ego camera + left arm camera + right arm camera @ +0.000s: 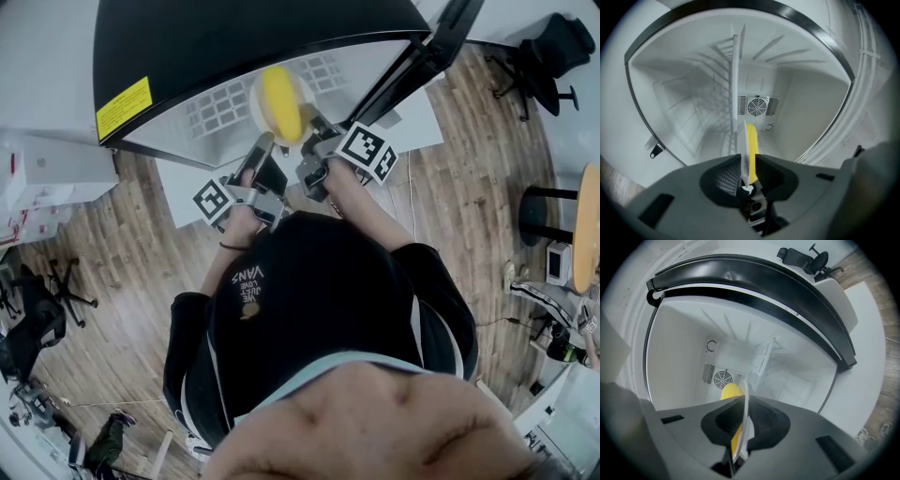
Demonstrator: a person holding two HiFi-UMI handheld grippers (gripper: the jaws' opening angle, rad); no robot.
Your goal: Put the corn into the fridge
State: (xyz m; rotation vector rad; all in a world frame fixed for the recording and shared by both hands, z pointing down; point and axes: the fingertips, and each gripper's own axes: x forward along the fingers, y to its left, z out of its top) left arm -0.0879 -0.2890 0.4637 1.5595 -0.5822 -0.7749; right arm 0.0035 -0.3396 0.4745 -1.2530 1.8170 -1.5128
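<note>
Right now my left claw (747, 174) is clenched on the rim of the white plate (257, 105). The corn (280, 101) lies loose on it at upper centre of the head view, at the open fridge (806, 108), and my right claw (744, 420) pinches the rim alongside. If either claw rolls or lifts out of step, I judge the plate tilts and the corn rolls off.
</note>
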